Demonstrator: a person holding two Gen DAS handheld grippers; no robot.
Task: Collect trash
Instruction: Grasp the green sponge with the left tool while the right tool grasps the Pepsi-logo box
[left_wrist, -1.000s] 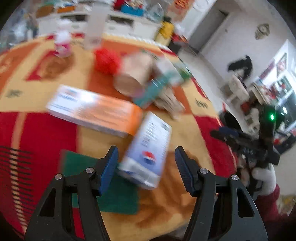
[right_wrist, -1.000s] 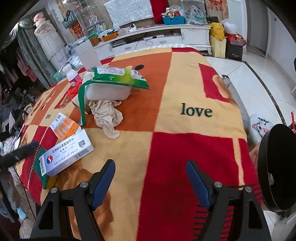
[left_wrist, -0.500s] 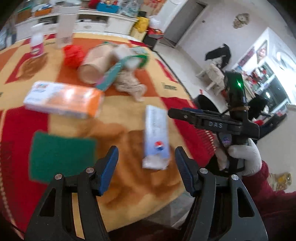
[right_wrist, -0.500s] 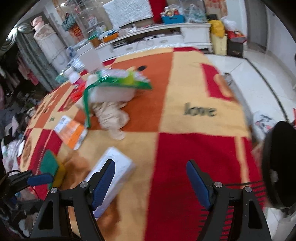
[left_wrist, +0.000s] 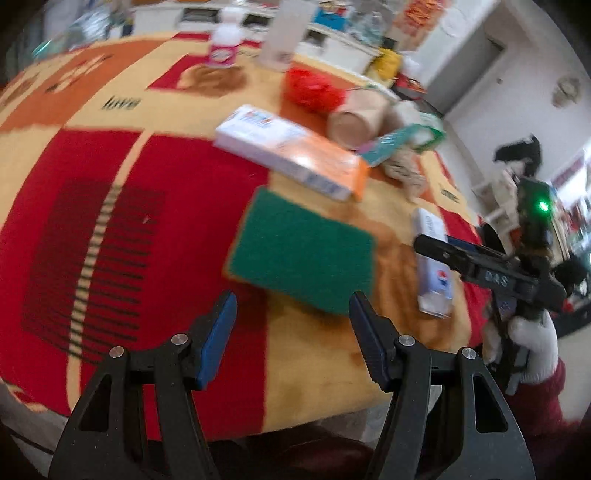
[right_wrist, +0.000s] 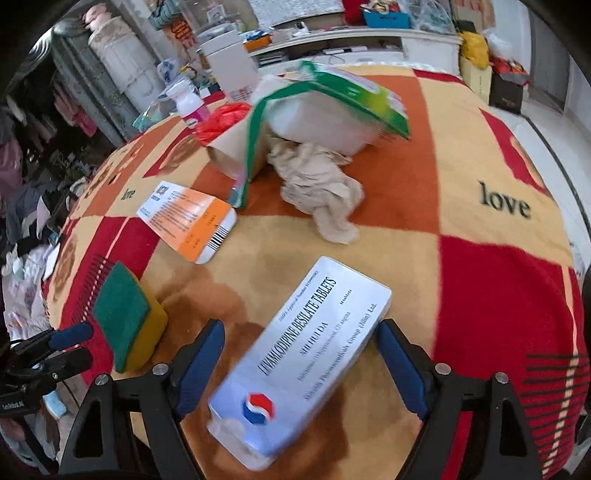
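Right gripper (right_wrist: 301, 363) jaws just widening around tablet box (right_wrist: 306, 365), seemingly untouching, left gripper (left_wrist: 291, 317) spread near table edge

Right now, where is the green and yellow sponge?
In the right wrist view, the green and yellow sponge lies at the table's near left edge, left of the white tablet box and below the orange and white box.

Standing along the far wall: white low cabinet (right_wrist: 369, 40), cluttered; pale tiled floor (right_wrist: 532, 122) showing beside a white wall (left_wrist: 517, 85).
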